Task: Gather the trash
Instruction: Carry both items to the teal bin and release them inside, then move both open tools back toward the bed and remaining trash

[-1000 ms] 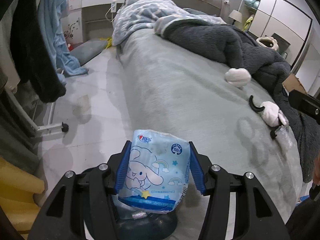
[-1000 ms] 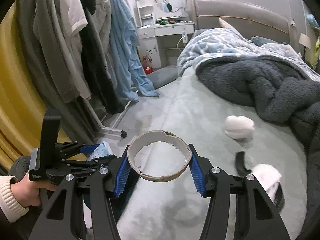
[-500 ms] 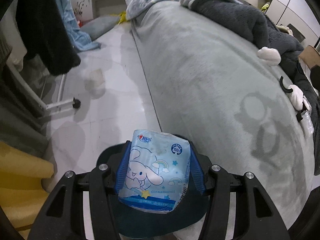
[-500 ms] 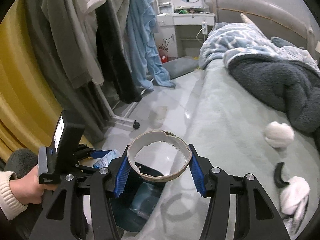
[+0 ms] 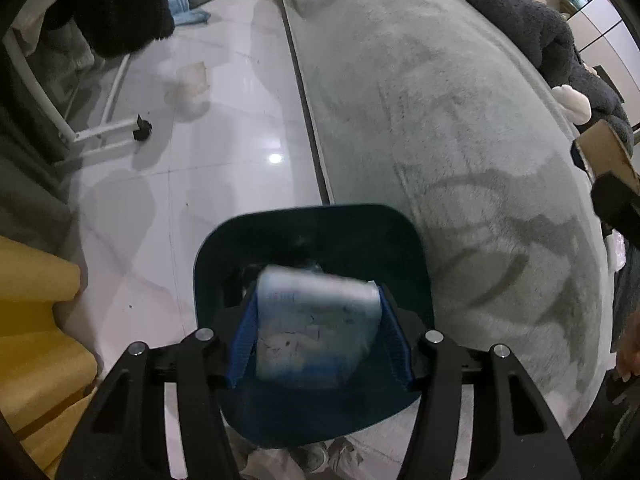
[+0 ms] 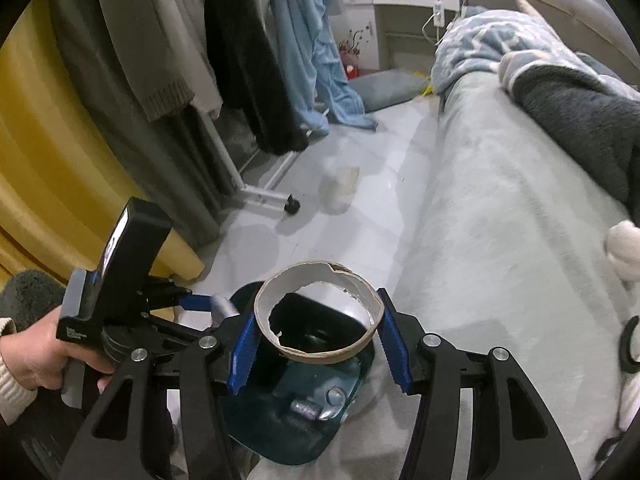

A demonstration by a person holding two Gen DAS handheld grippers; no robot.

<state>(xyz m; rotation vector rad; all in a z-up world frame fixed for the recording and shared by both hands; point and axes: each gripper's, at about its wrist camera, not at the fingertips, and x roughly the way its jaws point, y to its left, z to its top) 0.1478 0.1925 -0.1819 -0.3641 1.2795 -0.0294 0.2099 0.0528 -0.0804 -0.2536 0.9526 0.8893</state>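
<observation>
A light-blue cartoon tissue packet (image 5: 316,328) sits blurred and tipped forward between the blue pads of my left gripper (image 5: 316,300), right over the dark teal trash bin (image 5: 304,224). The jaws are opening and the pads look just clear of its sides. My right gripper (image 6: 318,320) is shut on a torn cardboard ring (image 6: 320,356), held above the same bin (image 6: 304,440), which has small bits of trash at its bottom. In the right wrist view the left gripper (image 6: 212,308) is at the bin's left rim, held by a hand (image 6: 36,352).
The bin stands on the pale tiled floor (image 5: 224,152) against the edge of a grey-green bed (image 5: 440,120). A clothes rack foot with a wheel (image 5: 142,132) and a clear plastic cup (image 5: 188,88) lie ahead. Yellow padding (image 5: 36,320) is at the left, a dark blanket (image 6: 580,112) on the bed.
Both grippers have dropped and tilted down over the bin. The tissue packet, held upright before, has tipped forward and blurred between the left pads. The ring stays clamped in the right gripper.
</observation>
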